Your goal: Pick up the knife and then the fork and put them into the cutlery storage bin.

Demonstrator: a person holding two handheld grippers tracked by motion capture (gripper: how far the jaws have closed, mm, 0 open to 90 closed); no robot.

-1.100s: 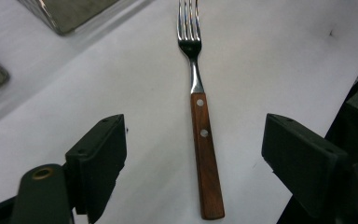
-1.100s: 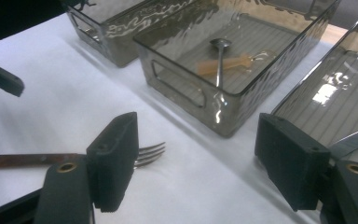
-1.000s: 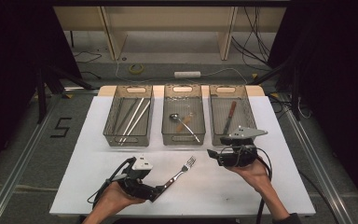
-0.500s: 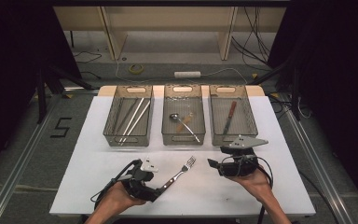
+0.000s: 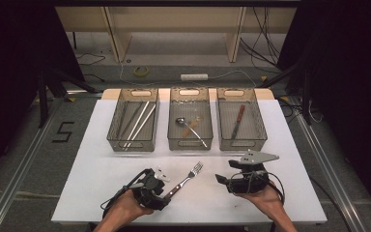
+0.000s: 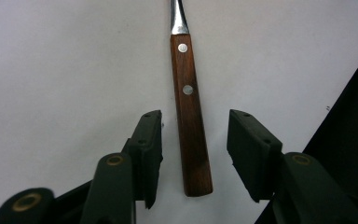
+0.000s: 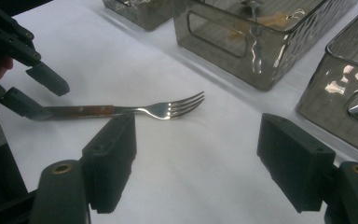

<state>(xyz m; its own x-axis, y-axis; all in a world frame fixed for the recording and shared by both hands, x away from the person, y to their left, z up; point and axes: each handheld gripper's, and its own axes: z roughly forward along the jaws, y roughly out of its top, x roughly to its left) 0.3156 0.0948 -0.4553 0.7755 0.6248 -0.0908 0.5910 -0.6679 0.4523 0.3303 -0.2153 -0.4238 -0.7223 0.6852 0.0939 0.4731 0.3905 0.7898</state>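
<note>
At the near edge of the white table (image 5: 101, 145), the person's left hand (image 5: 125, 210) lay low and angled rightward, its left gripper (image 5: 160, 189) straddling the wooden handle of a fork (image 5: 186, 177). The jaws had just been closing, yet gaps remained on both sides of the handle in the left gripper view. The fork lay flat, tines toward the middle bin (image 5: 190, 143). Further right, the right hand (image 5: 265, 198) held the right gripper (image 5: 221, 179) level, pointing left at the fork, jaws wide apart and empty.
</note>
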